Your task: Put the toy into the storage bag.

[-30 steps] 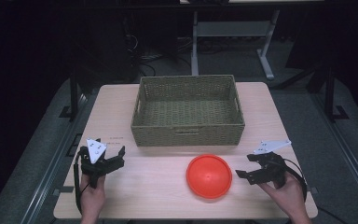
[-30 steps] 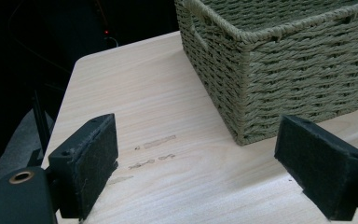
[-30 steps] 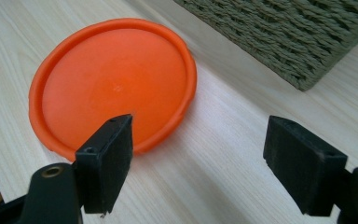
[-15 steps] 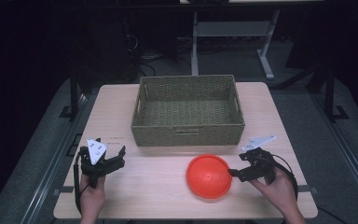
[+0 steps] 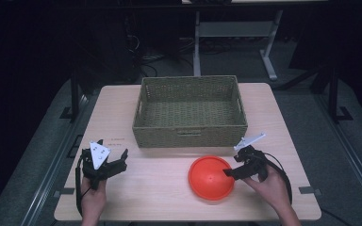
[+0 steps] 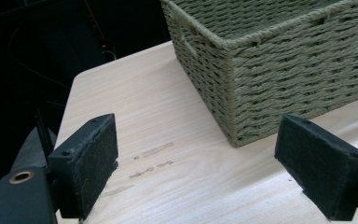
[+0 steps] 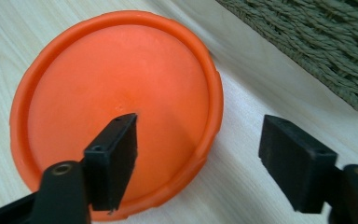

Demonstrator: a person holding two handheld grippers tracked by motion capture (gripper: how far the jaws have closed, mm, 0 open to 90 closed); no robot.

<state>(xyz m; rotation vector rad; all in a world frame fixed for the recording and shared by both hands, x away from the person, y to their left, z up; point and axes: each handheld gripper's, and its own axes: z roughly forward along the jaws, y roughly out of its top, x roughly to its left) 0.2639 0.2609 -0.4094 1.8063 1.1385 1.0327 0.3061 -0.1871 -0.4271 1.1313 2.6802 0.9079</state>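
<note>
An orange bowl (image 5: 211, 178) rests on the wooden table (image 5: 160, 188) in front of the woven basket (image 5: 190, 112). My right gripper (image 5: 234, 167) is open at the bowl's right rim; in the right gripper view one jaw hangs over the orange bowl (image 7: 116, 98) and the other over bare table beside it. My left gripper (image 5: 117, 160) is open near the table's front left, with nothing between its jaws. The left gripper view looks along those jaws at the basket's near corner (image 6: 270, 79).
The basket is empty and stands at the middle back of the table. Bare wood lies between the two grippers. A metal stand (image 5: 235, 33) and cables sit on the dark floor beyond the table.
My right gripper has moved left and forward until its jaws straddle the bowl's right rim. The left gripper has stayed where it was.
</note>
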